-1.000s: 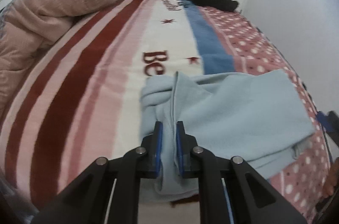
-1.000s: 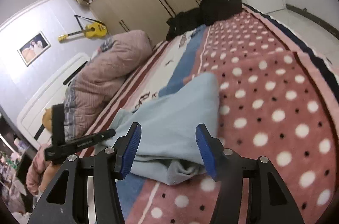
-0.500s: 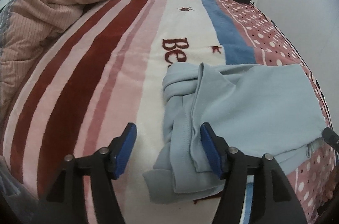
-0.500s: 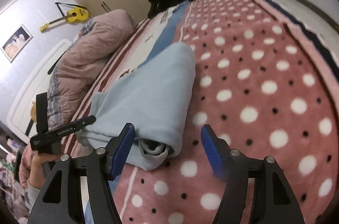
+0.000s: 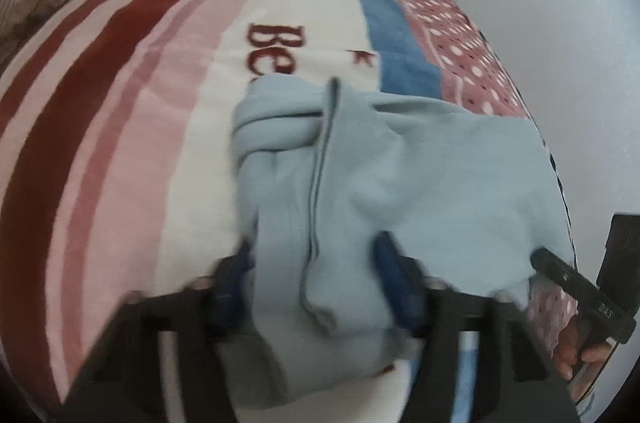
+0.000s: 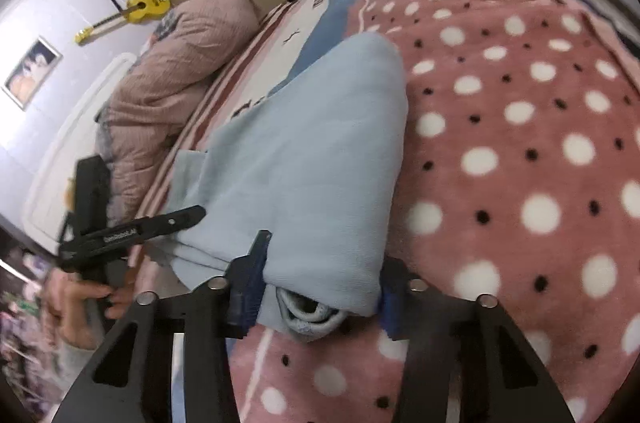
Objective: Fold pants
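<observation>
Left gripper (image 5: 316,287): jaws closing, a bunched near corner of the pants (image 5: 400,183) between them, pads not plainly pressing. Right gripper (image 6: 320,287): jaws closing around the opposite near corner, folded thickness between the pads. Pants: pale blue, partly folded, on the blanket (image 6: 520,143) at the bed's near edge; long axis runs left-right between both grippers, each equally near its own end.

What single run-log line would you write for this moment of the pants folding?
stage: regrasp near edge | left gripper: closing around pants | right gripper: closing around folded end | pants: on bed
</observation>
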